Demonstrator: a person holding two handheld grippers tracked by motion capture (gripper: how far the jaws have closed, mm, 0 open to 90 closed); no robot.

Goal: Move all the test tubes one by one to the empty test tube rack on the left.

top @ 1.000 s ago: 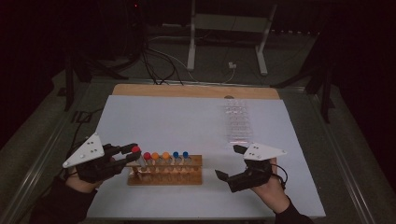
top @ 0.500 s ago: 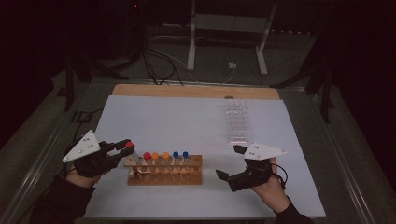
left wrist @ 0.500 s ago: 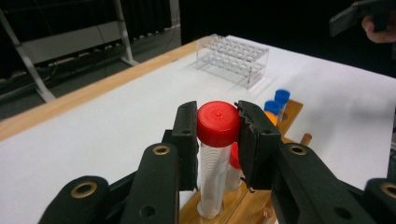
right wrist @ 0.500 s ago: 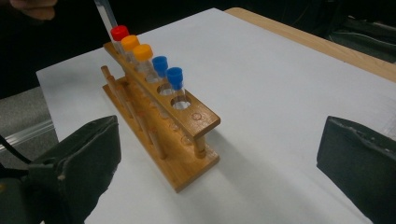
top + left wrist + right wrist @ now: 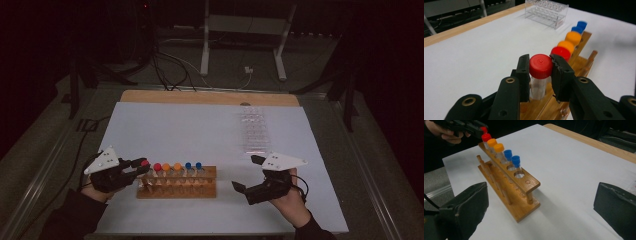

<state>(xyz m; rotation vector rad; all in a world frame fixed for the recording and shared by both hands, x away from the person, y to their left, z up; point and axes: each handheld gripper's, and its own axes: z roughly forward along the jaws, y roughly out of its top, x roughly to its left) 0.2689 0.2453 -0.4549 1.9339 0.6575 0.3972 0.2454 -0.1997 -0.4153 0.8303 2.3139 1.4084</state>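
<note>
the left gripper [image 5: 540, 75] pinches a red-capped tube [image 5: 540, 72] at the left end of the wooden rack [image 5: 177, 182], above its end hole. the right gripper [image 5: 248, 174] hangs spread wide, right of the rack, holding nothing. the rack stands on a white sheet [image 5: 200, 130] over a wooden table [image 5: 150, 96], a clear plastic rack [image 5: 253, 130] farther back. the room beyond is dark, with cables [image 5: 170, 65] on the floor.

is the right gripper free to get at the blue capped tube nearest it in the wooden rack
Probably yes. The right gripper stands open and empty beside the wooden rack, bare sheet between them. The nearest blue-capped tube stands upright beside an empty hole, and the left gripper works at the far end.
</note>
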